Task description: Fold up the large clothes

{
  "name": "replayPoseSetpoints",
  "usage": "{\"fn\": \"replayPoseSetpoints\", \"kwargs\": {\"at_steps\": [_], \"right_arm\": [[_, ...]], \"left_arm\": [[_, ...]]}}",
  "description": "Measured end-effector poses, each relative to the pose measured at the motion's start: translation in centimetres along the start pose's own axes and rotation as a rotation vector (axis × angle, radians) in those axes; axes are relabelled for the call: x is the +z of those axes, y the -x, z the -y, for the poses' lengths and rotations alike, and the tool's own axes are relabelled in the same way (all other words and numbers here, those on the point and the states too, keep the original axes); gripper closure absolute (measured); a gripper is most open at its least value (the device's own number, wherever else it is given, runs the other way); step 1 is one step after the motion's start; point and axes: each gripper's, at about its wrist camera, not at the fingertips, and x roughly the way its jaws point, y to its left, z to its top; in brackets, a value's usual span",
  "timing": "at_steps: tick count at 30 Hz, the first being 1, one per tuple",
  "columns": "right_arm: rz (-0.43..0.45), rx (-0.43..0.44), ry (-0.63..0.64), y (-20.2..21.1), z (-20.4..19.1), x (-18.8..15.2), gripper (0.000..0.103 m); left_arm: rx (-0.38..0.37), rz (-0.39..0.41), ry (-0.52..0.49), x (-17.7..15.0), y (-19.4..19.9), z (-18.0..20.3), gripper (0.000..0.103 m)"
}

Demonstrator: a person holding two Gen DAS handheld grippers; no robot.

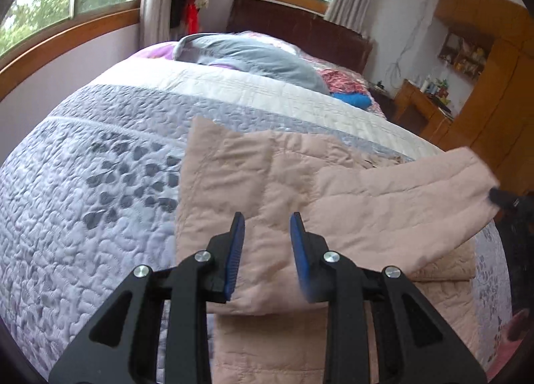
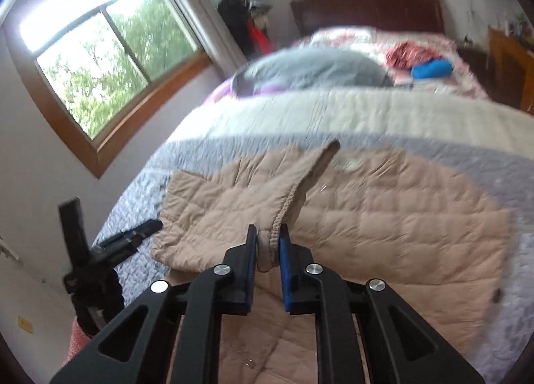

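A beige quilted jacket (image 1: 333, 190) lies partly folded on the bed, also in the right wrist view (image 2: 383, 217). My left gripper (image 1: 267, 220) is open and empty, just above the folded left part of the jacket. My right gripper (image 2: 268, 234) is shut on the jacket's elastic cuff (image 2: 267, 244) and holds a sleeve (image 2: 310, 170) lifted over the body. The right gripper (image 1: 504, 199) shows at the right edge of the left wrist view, at the raised sleeve end. The left gripper (image 2: 110, 244) shows at the left of the right wrist view.
The bed has a grey and white quilted cover (image 1: 100, 183). A grey pillow (image 1: 253, 57), red cloth (image 1: 340, 80) and a blue item (image 1: 353, 98) lie near the dark headboard (image 1: 300, 27). A wooden desk and cabinet (image 1: 467, 100) stand at right. Windows (image 2: 100, 60) are at left.
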Motion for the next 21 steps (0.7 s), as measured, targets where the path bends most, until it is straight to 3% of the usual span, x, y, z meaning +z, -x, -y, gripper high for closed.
{"fn": "replayPoseSetpoints", "kwargs": {"at_steps": [6, 10, 15, 18, 21], "right_arm": [[0.071, -0.117, -0.075, 4.1, 5.4, -1.2, 0.09], [0.005, -0.214, -0.161, 2.5, 10.9, -3.4, 0.093], [-0.092, -0.276, -0.263, -1.1, 16.4, -7.0, 0.095], [-0.133, -0.275, -0.309, -3.0, 18.5, -8.5, 0.095], [-0.1, -0.28, -0.311, -2.0, 18.1, -8.8, 0.095]], "left_arm": [[-0.018, -0.057, -0.065, -1.1, -3.0, 3.1, 0.076], [0.006, -0.13, -0.1, -2.2, -5.9, 4.2, 0.076], [0.054, -0.182, -0.132, -3.5, -8.5, 4.2, 0.076], [0.065, -0.193, -0.139, -3.7, -9.0, 4.3, 0.076], [0.074, -0.191, -0.152, -3.6, -8.5, 4.5, 0.076]]}}
